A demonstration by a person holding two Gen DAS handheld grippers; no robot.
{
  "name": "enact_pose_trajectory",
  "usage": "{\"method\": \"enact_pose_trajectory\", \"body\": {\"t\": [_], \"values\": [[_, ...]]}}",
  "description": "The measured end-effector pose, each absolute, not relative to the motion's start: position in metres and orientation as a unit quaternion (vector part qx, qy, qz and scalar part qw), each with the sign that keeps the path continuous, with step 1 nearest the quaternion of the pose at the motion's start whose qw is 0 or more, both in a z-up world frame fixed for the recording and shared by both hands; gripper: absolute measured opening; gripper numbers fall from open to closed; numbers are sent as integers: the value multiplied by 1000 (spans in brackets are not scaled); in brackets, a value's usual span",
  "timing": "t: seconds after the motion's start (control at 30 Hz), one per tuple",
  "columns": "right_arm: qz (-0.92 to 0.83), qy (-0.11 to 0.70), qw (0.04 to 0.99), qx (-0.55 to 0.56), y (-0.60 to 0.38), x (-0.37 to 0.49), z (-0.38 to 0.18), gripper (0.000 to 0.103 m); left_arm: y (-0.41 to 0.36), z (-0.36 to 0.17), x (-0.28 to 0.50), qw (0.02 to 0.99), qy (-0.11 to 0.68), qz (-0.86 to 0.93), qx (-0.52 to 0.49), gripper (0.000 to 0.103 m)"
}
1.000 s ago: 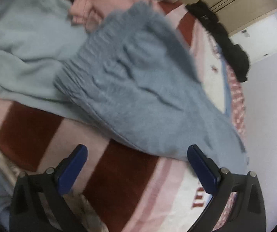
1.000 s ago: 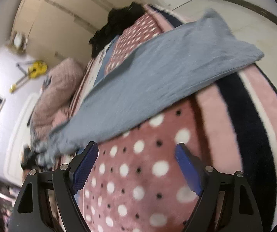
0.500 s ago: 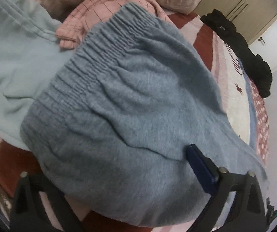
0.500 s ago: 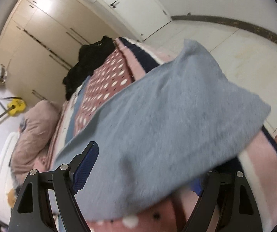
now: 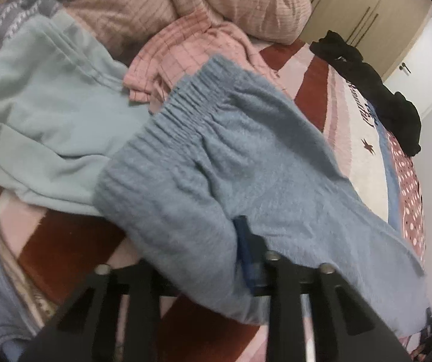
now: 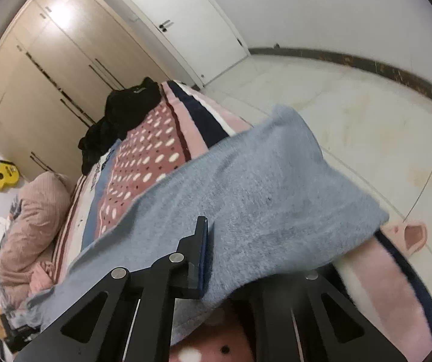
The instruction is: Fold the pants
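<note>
Broadly, a bed under a patterned blanket of red, pink and white bands and dots filled both views, with a wardrobe and a white door past its far side. Across the blanket lay the blue-grey pants, stretched lengthwise: the gathered waistband sat at the pillow end in the left wrist view, while the leg end reached the bed's edge above the pale floor in the right wrist view. Beside the waistband rested a pale mint garment, touching it, and a pink checked garment just behind. A pink ribbed pillow sat farther back, and a black garment lay near the wardrobe side. The left gripper was clamped on the pants near the waist, fabric bunched between its 2 fingers. The right gripper pinched the leg end likewise.
</note>
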State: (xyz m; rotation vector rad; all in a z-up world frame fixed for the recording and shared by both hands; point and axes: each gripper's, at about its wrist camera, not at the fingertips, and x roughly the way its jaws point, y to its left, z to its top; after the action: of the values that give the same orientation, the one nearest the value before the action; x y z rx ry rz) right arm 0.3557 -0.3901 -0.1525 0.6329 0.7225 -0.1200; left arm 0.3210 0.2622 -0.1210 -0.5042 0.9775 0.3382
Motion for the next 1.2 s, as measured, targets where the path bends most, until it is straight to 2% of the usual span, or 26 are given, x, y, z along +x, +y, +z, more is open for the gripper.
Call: {"method": "enact_pose_trajectory", "body": {"t": [0.2, 0.53, 0.9, 1.03, 1.07, 1.13, 1.2], "values": [[-50, 334, 904, 262, -383, 342, -120, 3, 261, -91, 300, 860, 432, 140, -235, 5], [-65, 332, 903, 265, -417, 281, -100, 2, 218, -42, 253, 889, 413, 83, -179, 5], [-62, 374, 886, 267, -452, 156, -102, 2, 203, -50, 157, 882, 443, 49, -152, 5], [-52, 405, 874, 265, -456, 134, -121, 4, 199, -66, 144, 869, 468, 51, -149, 7], [-51, 412, 869, 268, -458, 132, -126, 5, 198, -68, 142, 868, 471, 53, -147, 9], [-51, 419, 863, 278, -465, 125, -136, 23, 192, -69, 136, 871, 470, 58, -130, 19], [-54, 417, 861, 287, -474, 118, -140, 30, 183, -64, 129, 881, 457, 56, -105, 56]]}}
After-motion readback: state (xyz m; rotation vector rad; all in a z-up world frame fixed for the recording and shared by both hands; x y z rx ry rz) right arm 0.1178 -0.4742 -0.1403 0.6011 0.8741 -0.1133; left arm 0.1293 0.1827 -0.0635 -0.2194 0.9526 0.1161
